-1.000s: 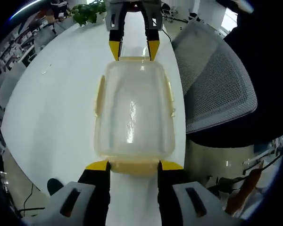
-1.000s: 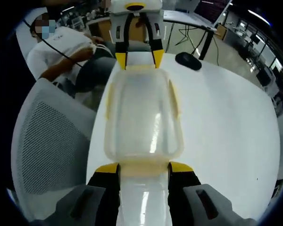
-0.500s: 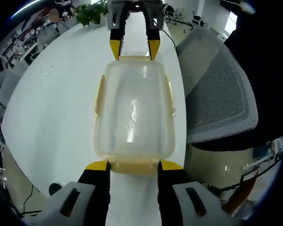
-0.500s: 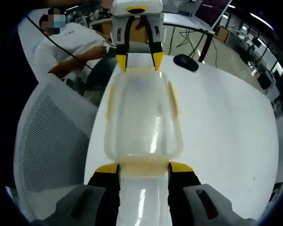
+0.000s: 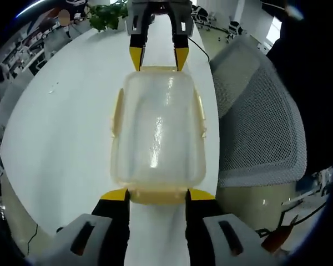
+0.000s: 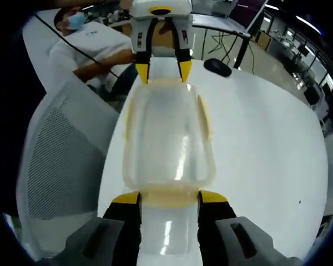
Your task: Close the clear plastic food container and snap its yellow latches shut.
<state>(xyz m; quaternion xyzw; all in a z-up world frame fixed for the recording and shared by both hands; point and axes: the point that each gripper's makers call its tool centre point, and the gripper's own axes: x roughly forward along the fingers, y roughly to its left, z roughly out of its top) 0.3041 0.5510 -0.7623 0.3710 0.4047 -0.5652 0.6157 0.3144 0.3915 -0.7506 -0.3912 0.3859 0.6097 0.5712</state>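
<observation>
Container (image 5: 157,136) lies closed near the bench (image 5: 61,127) edge; left gripper (image 5: 157,195) and right gripper (image 6: 169,198) each stand apart, flanking opposite end latches.

The container (image 5: 157,130) sits on the table (image 5: 66,127) between both grippers (chair (image 5: 255,127) beside the table).

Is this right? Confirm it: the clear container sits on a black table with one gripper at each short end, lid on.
Wrong on the table: it is white, not black, as the left gripper view shows. The clear container sits on the white table with the left gripper at one short end and the right gripper at the other, lid on.
</observation>
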